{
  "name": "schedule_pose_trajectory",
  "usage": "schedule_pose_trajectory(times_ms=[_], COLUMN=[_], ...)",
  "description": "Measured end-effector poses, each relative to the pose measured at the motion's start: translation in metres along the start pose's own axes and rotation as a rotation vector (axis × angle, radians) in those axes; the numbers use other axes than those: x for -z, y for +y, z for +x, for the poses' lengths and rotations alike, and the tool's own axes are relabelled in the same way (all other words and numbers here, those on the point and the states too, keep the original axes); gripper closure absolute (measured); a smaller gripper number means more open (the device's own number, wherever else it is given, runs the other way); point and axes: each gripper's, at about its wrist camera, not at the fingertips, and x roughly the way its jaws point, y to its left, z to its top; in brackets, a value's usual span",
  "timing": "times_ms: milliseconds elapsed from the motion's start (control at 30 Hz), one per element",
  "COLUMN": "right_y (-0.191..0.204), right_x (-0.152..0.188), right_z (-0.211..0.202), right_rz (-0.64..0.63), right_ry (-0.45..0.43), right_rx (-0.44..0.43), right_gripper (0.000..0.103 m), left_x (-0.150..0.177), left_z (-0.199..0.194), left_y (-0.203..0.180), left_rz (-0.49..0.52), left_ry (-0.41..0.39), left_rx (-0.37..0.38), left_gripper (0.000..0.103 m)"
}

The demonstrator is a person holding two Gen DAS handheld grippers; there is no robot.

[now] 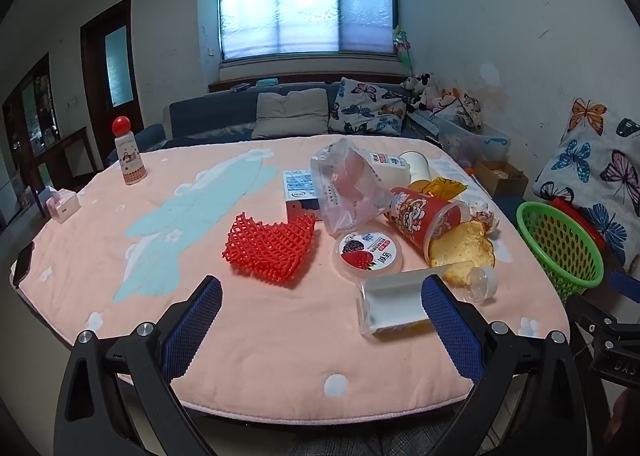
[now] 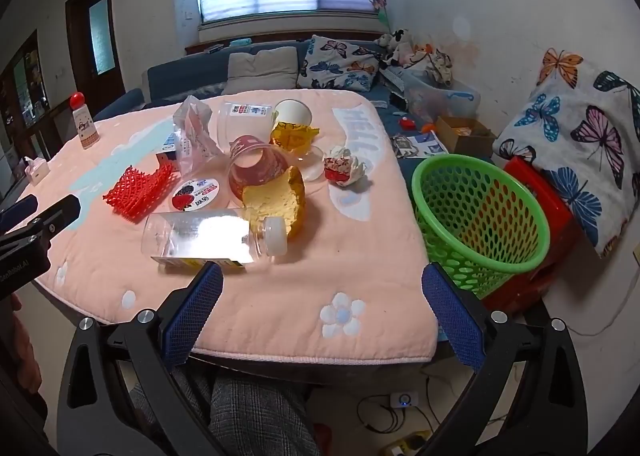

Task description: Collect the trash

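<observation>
Trash lies on the pink quilted table [image 1: 260, 336]: a red foam net [image 1: 269, 246], a clear plastic bag [image 1: 348, 188], a round strawberry lid [image 1: 369, 254], a tipped red cup [image 1: 424, 220], a yellow foam wrap [image 1: 460, 248] and a clear bottle lying on its side [image 1: 394, 306]. The bottle [image 2: 208, 238], net [image 2: 138, 190], crumpled wrapper [image 2: 344, 166] and paper cup [image 2: 294, 112] also show in the right wrist view. A green basket [image 2: 476, 212] stands off the table's right edge. My left gripper [image 1: 320, 320] is open and empty near the bottle. My right gripper [image 2: 322, 308] is open and empty at the front edge.
A red-capped bottle [image 1: 129, 158] and a tissue box [image 1: 62, 206] stand at the table's far left. A sofa with cushions [image 1: 292, 114] lies behind. A red stool [image 2: 536, 224] sits under the basket. A cardboard box [image 2: 464, 134] is on the floor at the right.
</observation>
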Motion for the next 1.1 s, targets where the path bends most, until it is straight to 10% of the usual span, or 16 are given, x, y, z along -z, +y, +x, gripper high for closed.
schedule_pose_trajectory(times_ms=[1100], right_y=[-0.0004], right_x=[-0.0012], right_z=[-0.0031], right_rz=[0.000], right_ry=[-0.021], right_rx=[0.002], right_gripper=[0.004], left_x=[-0.0049], left_z=[-0.0045], left_y=[0.0039], left_rz=[-0.002], left_ry=[-0.031], left_rx=[-0.018], left_gripper=[0.006])
